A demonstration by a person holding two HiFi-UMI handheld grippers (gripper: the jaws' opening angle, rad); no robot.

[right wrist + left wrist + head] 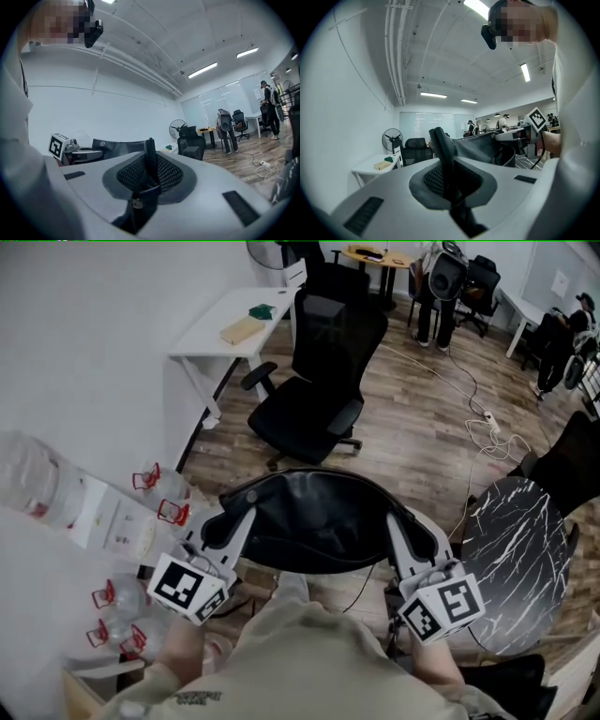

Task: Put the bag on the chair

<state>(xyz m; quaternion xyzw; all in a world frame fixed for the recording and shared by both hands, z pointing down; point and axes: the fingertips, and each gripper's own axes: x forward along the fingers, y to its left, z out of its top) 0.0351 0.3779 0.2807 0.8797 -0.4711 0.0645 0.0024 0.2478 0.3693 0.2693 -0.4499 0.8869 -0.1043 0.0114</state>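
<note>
A black bag (319,517) hangs open-mouthed between my two grippers, close in front of me. My left gripper (230,512) is shut on the bag's left edge, and my right gripper (405,521) is shut on its right edge. In the left gripper view the jaws (441,143) pinch a black strip of the bag (480,147). The right gripper view shows the jaws (150,152) clamped on a black strap, with the bag (117,146) stretching left. The black office chair (319,381) stands beyond the bag, its seat (300,423) bare.
A white table (234,324) with a tan block and a green object stands left of the chair. A round black marble table (520,559) is at my right. Water jugs (37,484) crowd the left. Cables (487,423) lie on the wooden floor, and people (436,287) stand far back.
</note>
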